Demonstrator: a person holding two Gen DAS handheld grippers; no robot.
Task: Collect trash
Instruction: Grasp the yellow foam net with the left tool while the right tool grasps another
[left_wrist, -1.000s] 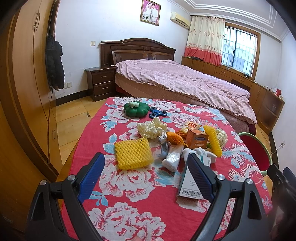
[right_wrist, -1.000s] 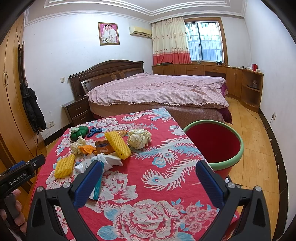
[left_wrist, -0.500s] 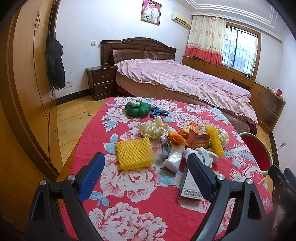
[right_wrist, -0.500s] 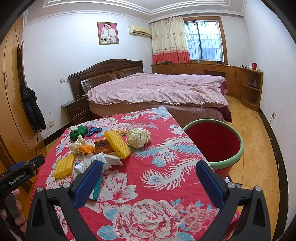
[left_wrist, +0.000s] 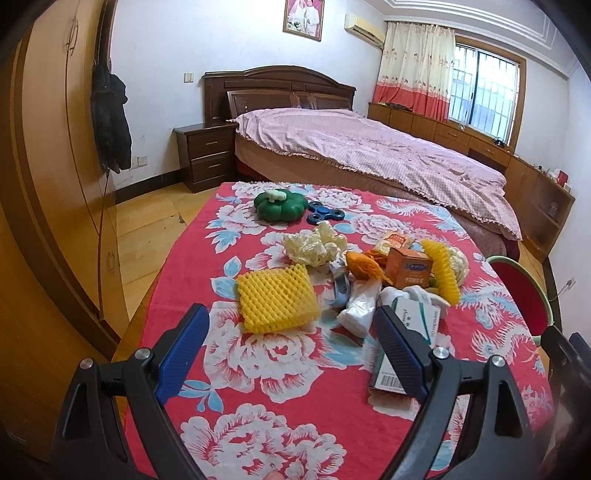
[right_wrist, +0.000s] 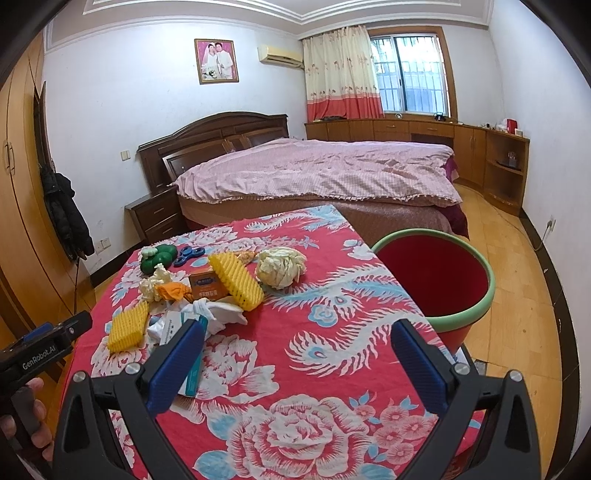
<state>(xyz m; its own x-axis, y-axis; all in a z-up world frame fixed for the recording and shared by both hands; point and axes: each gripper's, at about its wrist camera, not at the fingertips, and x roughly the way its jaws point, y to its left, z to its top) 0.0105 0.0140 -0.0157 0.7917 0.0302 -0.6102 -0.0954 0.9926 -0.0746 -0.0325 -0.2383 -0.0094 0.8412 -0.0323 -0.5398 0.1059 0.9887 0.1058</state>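
Observation:
A heap of trash lies on the red floral table (left_wrist: 280, 373): a yellow foam net (left_wrist: 276, 298), a second yellow net (right_wrist: 236, 280), an orange carton (left_wrist: 408, 266), crumpled cream wrap (left_wrist: 316, 245), a white plastic bag (left_wrist: 360, 304), a white-and-teal box (left_wrist: 406, 332) and a pale paper ball (right_wrist: 280, 266). My left gripper (left_wrist: 291, 350) hovers open just short of the foam net. My right gripper (right_wrist: 295, 363) is open over bare cloth, right of the heap. A red bin with a green rim (right_wrist: 436, 280) stands at the table's right edge.
A green pumpkin toy (left_wrist: 280, 205) and a blue fidget spinner (left_wrist: 325, 213) sit at the table's far end. Beyond are a bed (right_wrist: 317, 173), a nightstand (left_wrist: 207, 155) and a wardrobe (left_wrist: 55, 177) on the left. A hand (right_wrist: 26, 428) holds the left gripper's handle.
Both views have shifted only slightly; the left gripper has crept a little toward the heap. Both grippers stay open and nothing on the table has moved.

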